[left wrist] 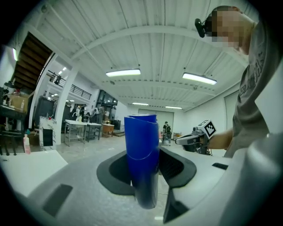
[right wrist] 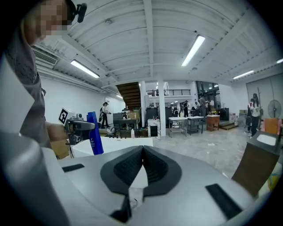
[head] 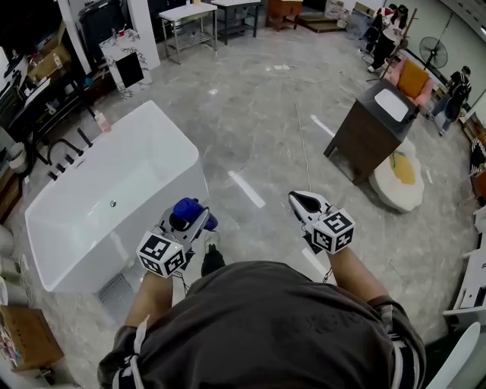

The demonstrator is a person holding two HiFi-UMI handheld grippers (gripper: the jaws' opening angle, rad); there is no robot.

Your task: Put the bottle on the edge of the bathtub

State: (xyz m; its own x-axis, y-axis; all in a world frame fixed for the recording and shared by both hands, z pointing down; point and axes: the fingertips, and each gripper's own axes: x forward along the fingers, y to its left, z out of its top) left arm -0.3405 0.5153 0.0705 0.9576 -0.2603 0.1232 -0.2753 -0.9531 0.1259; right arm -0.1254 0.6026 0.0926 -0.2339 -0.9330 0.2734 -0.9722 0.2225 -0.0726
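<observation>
A blue bottle (head: 187, 212) stands upright between the jaws of my left gripper (head: 197, 222), which is shut on it; the dark pads (left wrist: 177, 166) press its sides. In the left gripper view the bottle (left wrist: 141, 154) fills the middle. I hold it in the air just off the near right corner of the white bathtub (head: 163, 121), which lies at the left of the head view. My right gripper (head: 306, 202) hangs over the floor to the right, shut with nothing in it. From the right gripper view the bottle (right wrist: 94, 133) shows at the left, in front of the tub (right wrist: 121, 143).
Black taps (head: 67, 156) stand on the tub's far left rim. A dark wood washstand (head: 373, 129) and a round yellow-and-white cushion (head: 400, 179) are at the right. A floor grate (head: 115, 289) and a cardboard box (head: 26, 338) lie near left. Metal tables (head: 190, 23) and people (head: 383, 34) are far off.
</observation>
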